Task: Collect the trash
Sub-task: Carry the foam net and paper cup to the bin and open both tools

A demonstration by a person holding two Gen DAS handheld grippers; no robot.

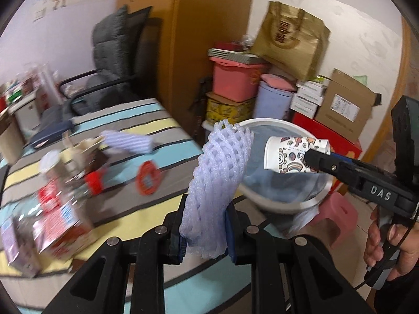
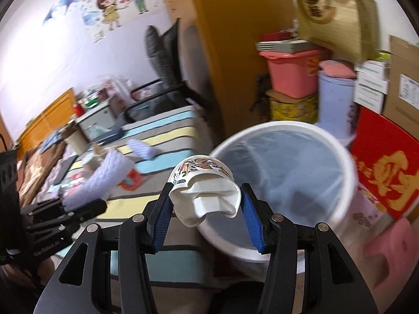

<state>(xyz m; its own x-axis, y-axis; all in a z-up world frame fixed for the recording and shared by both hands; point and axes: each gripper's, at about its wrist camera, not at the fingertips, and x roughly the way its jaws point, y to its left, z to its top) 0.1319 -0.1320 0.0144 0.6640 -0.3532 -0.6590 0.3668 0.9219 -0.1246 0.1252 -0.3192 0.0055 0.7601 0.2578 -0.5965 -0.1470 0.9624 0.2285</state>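
My left gripper [image 1: 207,217] is shut on a lavender foam fruit net [image 1: 220,167] that stands up from between its blue pads. My right gripper [image 2: 207,191] is shut on a crushed patterned paper cup [image 2: 204,196], open end toward the camera. In the left wrist view the right gripper [image 1: 313,158] holds the paper cup [image 1: 290,154] over the mouth of a white bin [image 1: 272,205] with a clear liner. The right wrist view shows the bin [image 2: 288,125] just beyond the cup, and at the left the left gripper [image 2: 86,206] with its foam net [image 2: 104,175].
A table with a striped cloth [image 1: 136,119] carries another foam net [image 1: 128,144], a red ring [image 1: 148,178], a bottle and cartons [image 1: 57,209]. Behind the bin are stacked boxes, a pink tub [image 1: 233,78], a gold bag [image 1: 290,39] and a red box [image 2: 387,167]. A pink stool [image 1: 337,217] stands beside it.
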